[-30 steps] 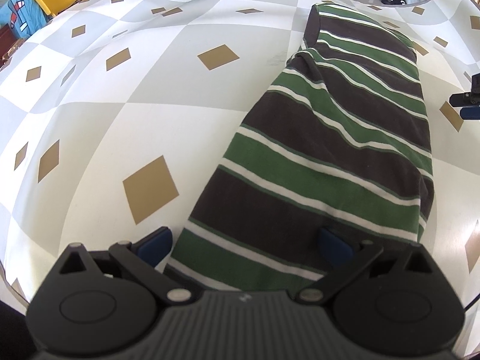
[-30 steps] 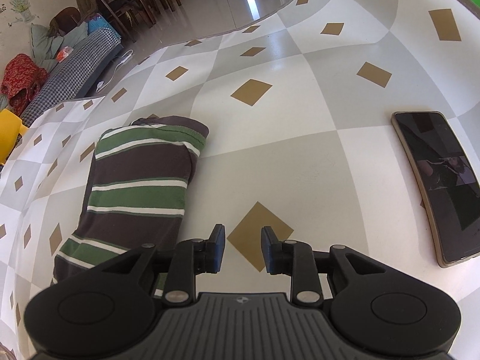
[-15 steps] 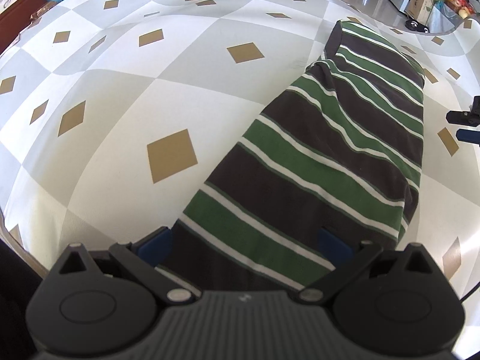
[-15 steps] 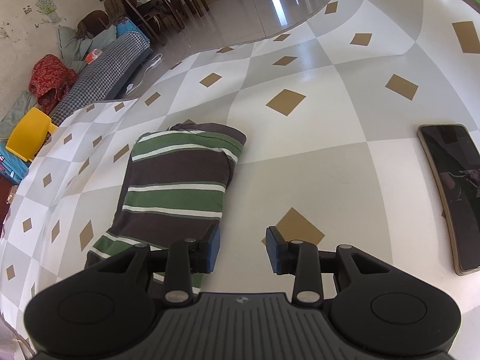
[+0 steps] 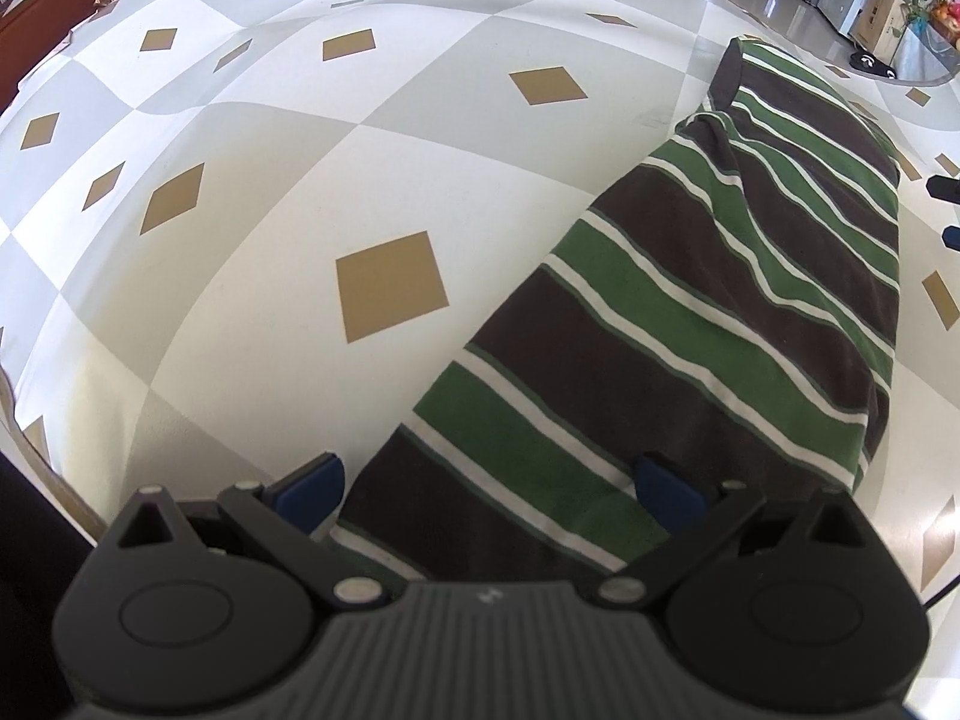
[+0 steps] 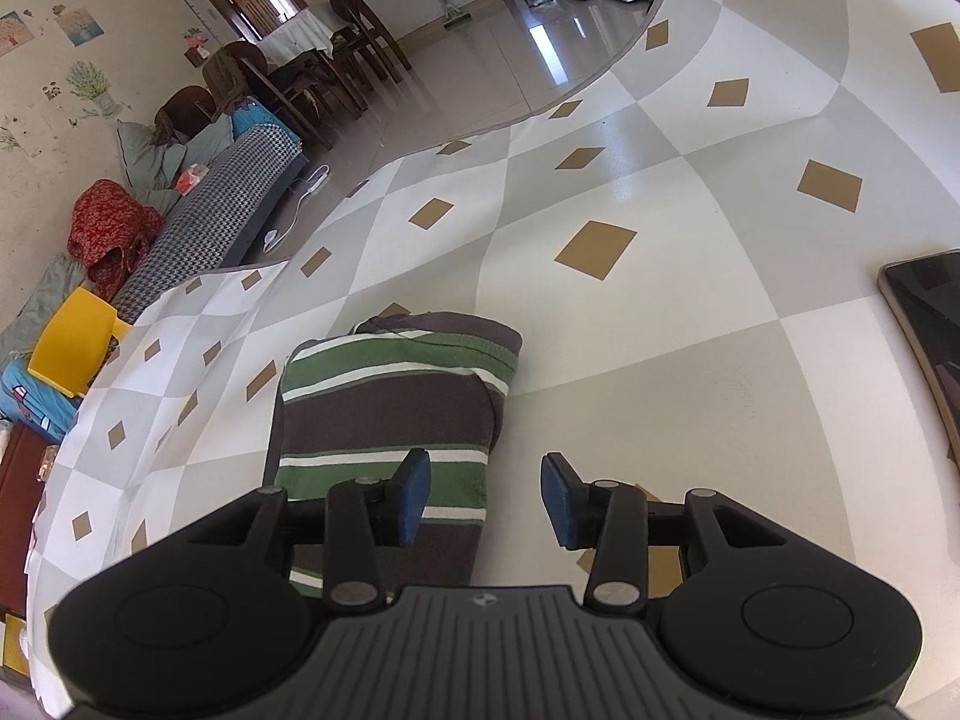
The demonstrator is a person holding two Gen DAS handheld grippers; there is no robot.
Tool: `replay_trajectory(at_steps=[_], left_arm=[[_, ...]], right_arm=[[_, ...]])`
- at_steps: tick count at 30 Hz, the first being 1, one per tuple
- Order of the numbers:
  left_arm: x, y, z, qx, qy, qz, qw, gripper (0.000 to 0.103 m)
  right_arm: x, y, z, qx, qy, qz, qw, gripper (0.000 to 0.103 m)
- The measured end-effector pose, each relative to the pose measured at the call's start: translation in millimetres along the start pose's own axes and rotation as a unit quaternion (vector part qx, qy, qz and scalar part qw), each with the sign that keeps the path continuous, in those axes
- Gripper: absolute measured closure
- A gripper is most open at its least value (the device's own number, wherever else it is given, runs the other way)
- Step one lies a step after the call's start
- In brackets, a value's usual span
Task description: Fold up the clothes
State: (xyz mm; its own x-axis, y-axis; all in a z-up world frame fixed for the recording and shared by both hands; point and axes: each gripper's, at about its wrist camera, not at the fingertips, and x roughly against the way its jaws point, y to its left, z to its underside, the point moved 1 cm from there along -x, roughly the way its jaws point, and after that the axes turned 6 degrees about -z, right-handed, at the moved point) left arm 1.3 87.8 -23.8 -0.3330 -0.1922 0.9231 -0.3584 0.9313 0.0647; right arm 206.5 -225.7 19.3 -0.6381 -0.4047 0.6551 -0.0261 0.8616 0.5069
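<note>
Clothing in play was a single striped garment (image 5: pixel 690 324), already folded into a long narrow band and lying flat on the bench (image 5: pixel 300 180), which wore a checked cloth of white and grey squares with tan diamonds. The garment's stripes ran across its width in dark brown, green and thin white, and the fabric looked soft and knit-like, likely to sag and slide if lifted by one end only. Its far end showed a rounded, doubled edge with a small dark collar or hem poking out.

The left gripper (image 5: pixel 486 480) sat at the near end of the band with its jaws spread wide, one blue pad on the bare cloth beside the garment and the other over the fabric, gripping nothing. The right gripper (image 6: pixel 486 495) hovered at the garment's right-hand edge, jaws likewise released, its left pad above the stripes and its right pad over the bench.

The step in hand appeared to be taking hold of one end for a further fold. To do it well, each gripper would need to catch all layers at an end corner, not just the top one, then lift evenly and carry the end over so the edges lined up.

A dark phone (image 6: pixel 927 348) lay well apart to the right, on the bench.
</note>
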Motion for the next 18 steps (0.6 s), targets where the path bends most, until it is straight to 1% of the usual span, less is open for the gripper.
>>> replay_trajectory(at_steps=[5, 10, 13, 16, 17, 18], left_arm=[[-5.5, 0.8, 0.8, 0.001, 0.002, 0.001, 1.0000, 0.000], [-5.4, -2.2, 0.7, -0.010, -0.005, -0.006, 0.9999, 0.000], [-4.0, -5.6, 0.1, -0.015, -0.009, -0.017, 0.9997, 0.000], [-0.9, -11.5, -1.2, -0.028, -0.019, -0.035, 0.9988, 0.000], [0.4, -14.0, -1.4, -0.035, -0.024, -0.044, 0.9981, 0.000], [1.6, -16.4, -1.6, -0.041, -0.029, -0.051, 0.9974, 0.000]], right_arm=[[-13.4, 0.0, -3.1, -0.014, -0.002, 0.004, 1.000, 0.062], [-26.8, 4.0, -4.1, -0.010, -0.001, 0.011, 1.000, 0.061], [-34.8, 6.7, -1.9, -0.002, 0.006, 0.008, 1.000, 0.061], [-43.6, 12.3, 1.5, 0.027, 0.026, 0.023, 0.999, 0.061], [-46.1, 13.7, 3.6, 0.036, 0.032, 0.034, 0.998, 0.062], [-46.0, 15.6, 5.5, 0.047, 0.026, 0.037, 0.998, 0.062]])
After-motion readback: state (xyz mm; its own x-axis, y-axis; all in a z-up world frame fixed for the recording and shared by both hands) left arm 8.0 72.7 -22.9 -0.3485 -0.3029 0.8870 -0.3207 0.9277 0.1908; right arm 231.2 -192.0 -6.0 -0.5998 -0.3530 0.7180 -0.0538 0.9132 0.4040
